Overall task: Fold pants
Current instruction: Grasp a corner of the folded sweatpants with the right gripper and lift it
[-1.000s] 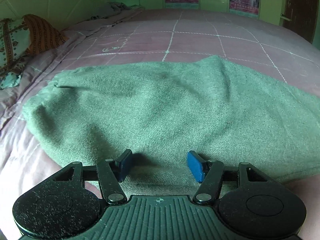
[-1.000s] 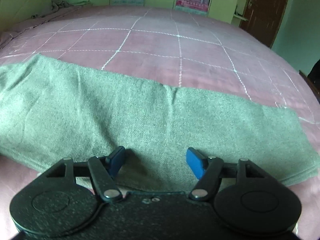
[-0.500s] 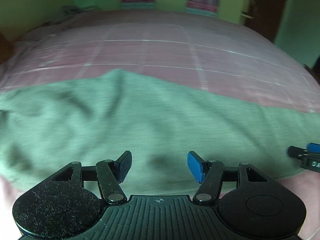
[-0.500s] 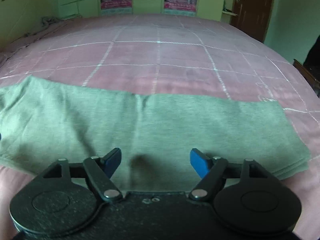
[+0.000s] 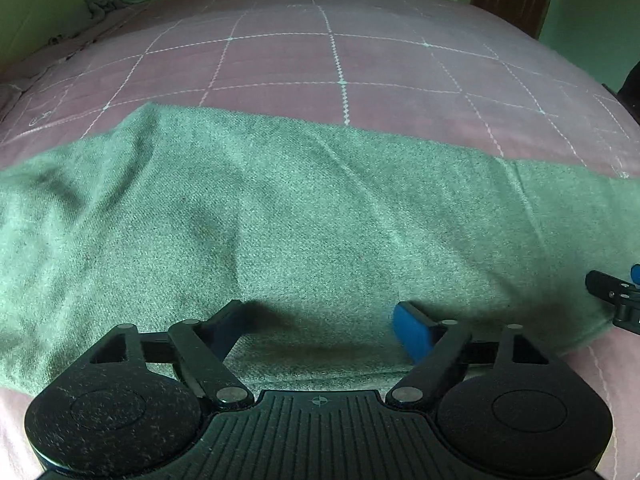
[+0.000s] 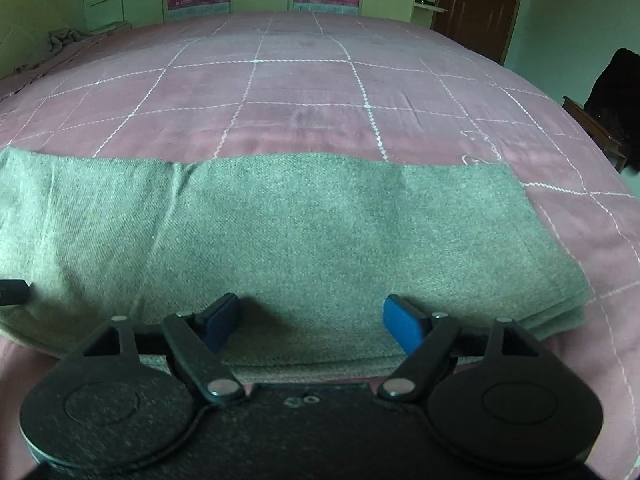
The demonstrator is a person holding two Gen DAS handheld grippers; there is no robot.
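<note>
The green pants [image 5: 304,216] lie flat across the pink bed, folded lengthwise into a long band. In the right wrist view the pants [image 6: 288,232] end in a square hem at the right. My left gripper [image 5: 320,326] is open and empty, its blue pads just over the near edge of the cloth. My right gripper [image 6: 312,316] is open and empty, also over the near edge. The right gripper shows at the right edge of the left wrist view [image 5: 624,292].
The pink quilted bedspread [image 6: 304,92] with white stitched squares stretches far behind the pants. A crumpled cloth [image 6: 68,38] lies at the far left by the green wall. A dark door [image 6: 476,0] and a dark chair [image 6: 616,96] stand at the right.
Both grippers have moved to the right along the pants. The left view no longer shows the waist end and pillows; the right view now shows the hem end nearer the middle.
</note>
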